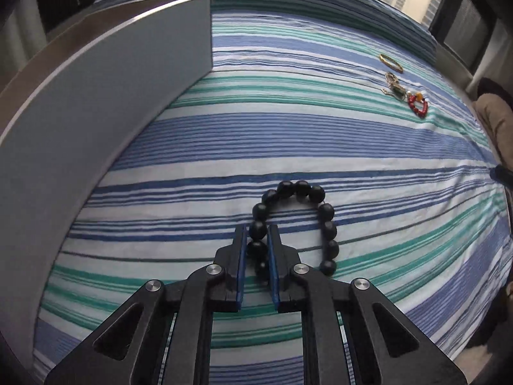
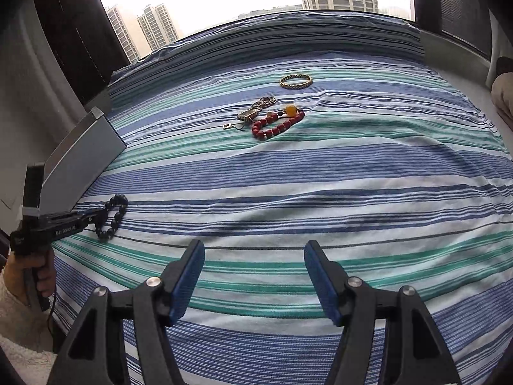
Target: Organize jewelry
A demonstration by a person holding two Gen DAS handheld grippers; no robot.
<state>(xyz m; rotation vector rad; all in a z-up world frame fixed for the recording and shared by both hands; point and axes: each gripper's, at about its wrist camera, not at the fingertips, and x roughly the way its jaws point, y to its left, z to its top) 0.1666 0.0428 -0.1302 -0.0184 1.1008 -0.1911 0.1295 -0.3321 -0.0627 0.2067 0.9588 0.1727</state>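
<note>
A black bead bracelet (image 1: 322, 224) hangs over the striped cloth, and my left gripper (image 1: 258, 229) is shut on its left strand. In the right wrist view the same bracelet (image 2: 113, 213) dangles from the left gripper (image 2: 96, 215) at the left edge, beside a grey box (image 2: 81, 160). My right gripper (image 2: 254, 250) stands open over bare cloth with nothing between its fingers. Further back lie a red bead bracelet (image 2: 276, 125) with an amber bead, a gold chain with a pendant (image 2: 253, 112) and a gold bangle (image 2: 295, 81).
The grey box (image 1: 105, 96) rises as a tall wall along the left in the left wrist view. The striped cloth (image 2: 320, 173) covers the whole surface up to a window at the back. A person's hand (image 2: 29, 272) holds the left gripper's handle.
</note>
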